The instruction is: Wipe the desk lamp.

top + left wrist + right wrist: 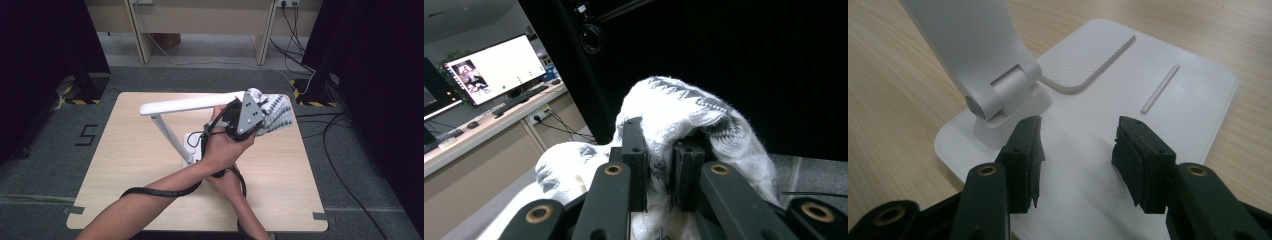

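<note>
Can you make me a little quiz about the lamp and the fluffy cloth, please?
1. True or false: the left tool pinches the white cloth.
2. What do the right tool's jaws hover over: A the lamp's base, B the lamp's head, C the bare table?
3. Fill in: the cloth is up at the ______ of the lamp.

Key
1. True: cloth is squeezed between its jaws.
2. A: the jaws stand apart with nothing between them, above the flat white base near the hinge.
3. Head: in the high view the cloth sits at the end of the long white bar.
</note>
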